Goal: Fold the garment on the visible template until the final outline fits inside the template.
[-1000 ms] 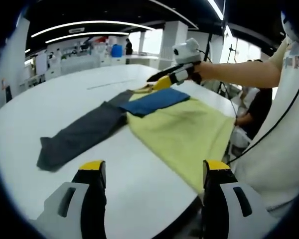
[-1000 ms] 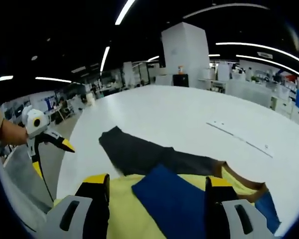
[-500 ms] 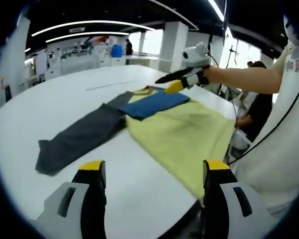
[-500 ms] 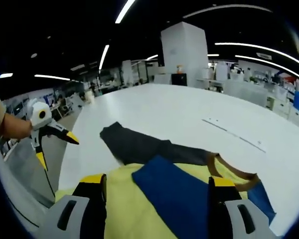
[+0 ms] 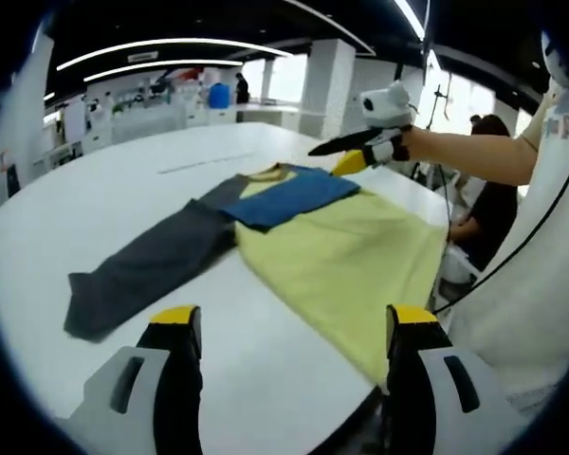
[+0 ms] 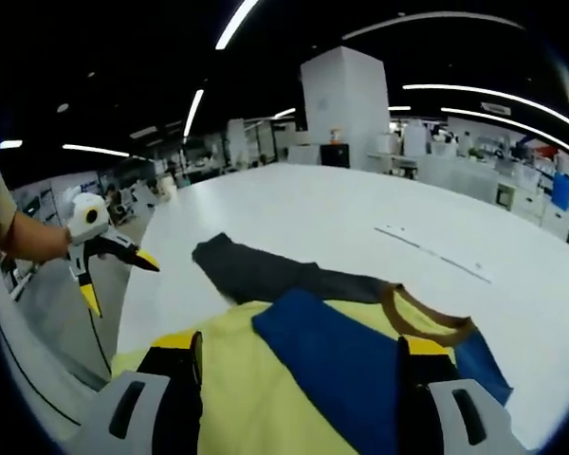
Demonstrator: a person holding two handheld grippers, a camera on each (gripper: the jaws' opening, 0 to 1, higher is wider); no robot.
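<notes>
Here, the shirt (image 5: 332, 251), yellow with a blue band and one grey sleeve, is spread flat by the near edge of the white table (image 5: 104, 180). Both the left gripper (image 5: 289, 327) and right gripper (image 6: 294, 351) are held open above it, empty.

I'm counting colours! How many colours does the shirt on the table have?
4: yellow body nearest, blue band across the chest, dark grey sleeve stretched out sideways, brown collar at the neck. Hidden parts might have more.
</notes>
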